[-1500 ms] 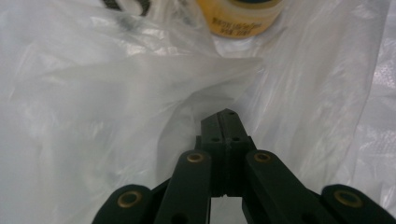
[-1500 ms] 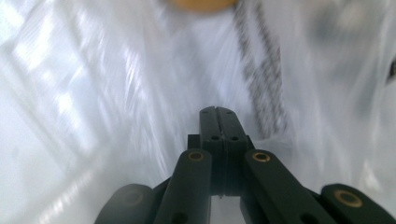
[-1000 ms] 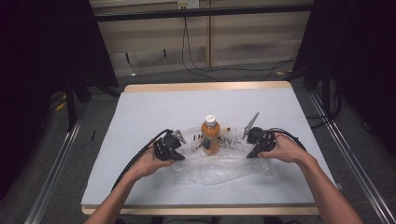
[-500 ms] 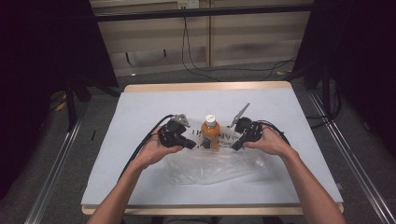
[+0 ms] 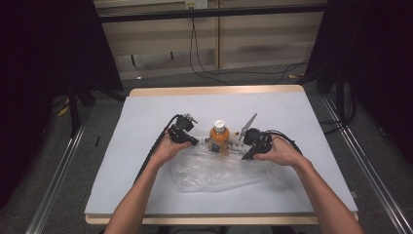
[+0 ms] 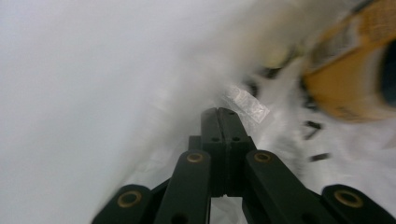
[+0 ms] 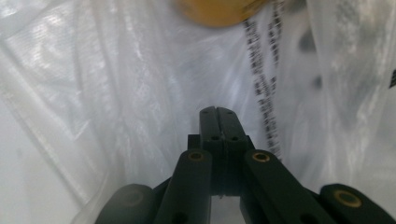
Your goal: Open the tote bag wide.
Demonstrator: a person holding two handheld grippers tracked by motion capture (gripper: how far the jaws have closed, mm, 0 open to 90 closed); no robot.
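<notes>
both grippers, left [image 5: 191, 138] and right [image 5: 246, 145], are pinching the bag [image 5: 219, 168] rim with jaws closed. the bottle [image 5: 219, 137] is standing upright at the bag mouth between them; bagging seems only half done.

Black print is running in a column up the clear plastic bag [image 7: 266, 88] just beyond the right gripper's [image 7: 219, 112] closed jaws, but it is showing too blurred to read; the bottle's [image 6: 355, 70] label is likewise smearing into illegibility
</notes>
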